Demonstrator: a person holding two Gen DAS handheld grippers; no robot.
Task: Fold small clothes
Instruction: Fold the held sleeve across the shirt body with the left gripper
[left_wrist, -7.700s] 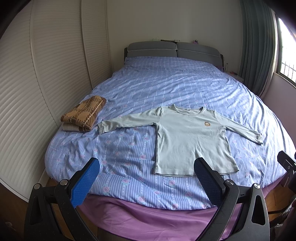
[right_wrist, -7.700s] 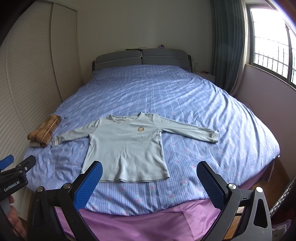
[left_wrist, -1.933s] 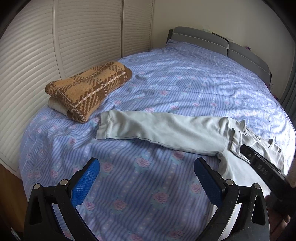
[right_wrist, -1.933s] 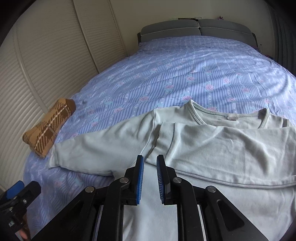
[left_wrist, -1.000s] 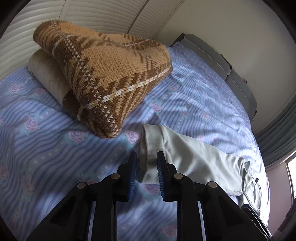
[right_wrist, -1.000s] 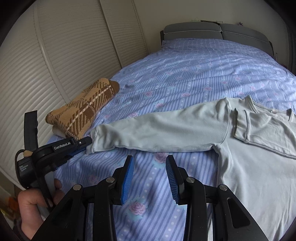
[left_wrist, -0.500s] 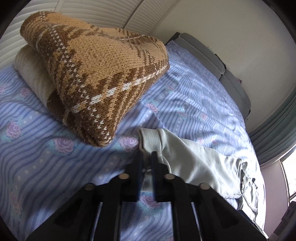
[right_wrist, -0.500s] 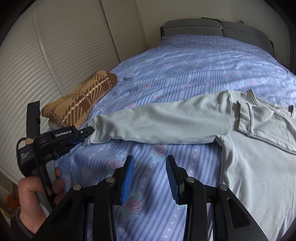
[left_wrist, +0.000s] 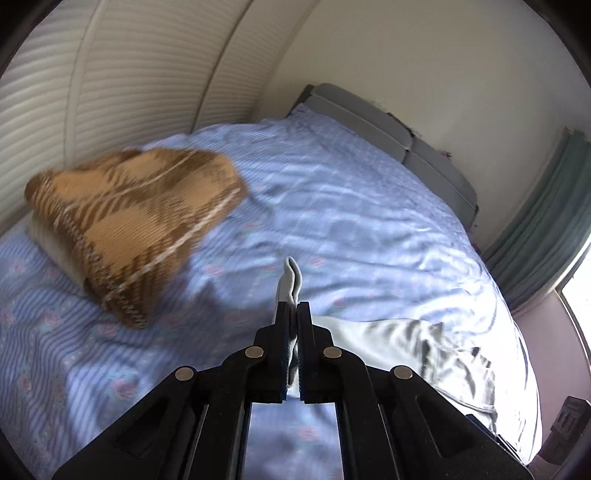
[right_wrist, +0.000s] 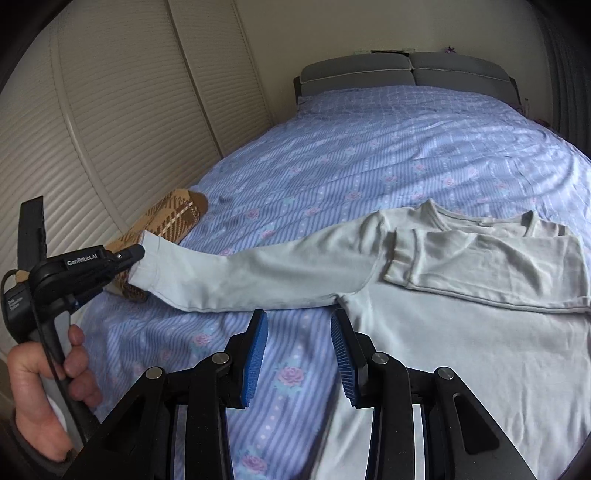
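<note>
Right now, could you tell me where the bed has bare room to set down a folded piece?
Bare sheet lies between the shirt and the headboard. It is crowded by the plaid stack, where the left gripper grips the sleeve cuff.

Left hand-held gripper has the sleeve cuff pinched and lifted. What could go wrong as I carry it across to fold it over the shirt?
1. The left hand-held gripper holds only the edge of the sleeve cuff; a quick pull might slip it free.
2. The cuff hangs close beside the folded brown plaid knit, so a low swing could snag or drag it.
3. The right hand-held gripper hovers open and pins nothing, so the pale green shirt and its already folded right sleeve may shift.
</note>
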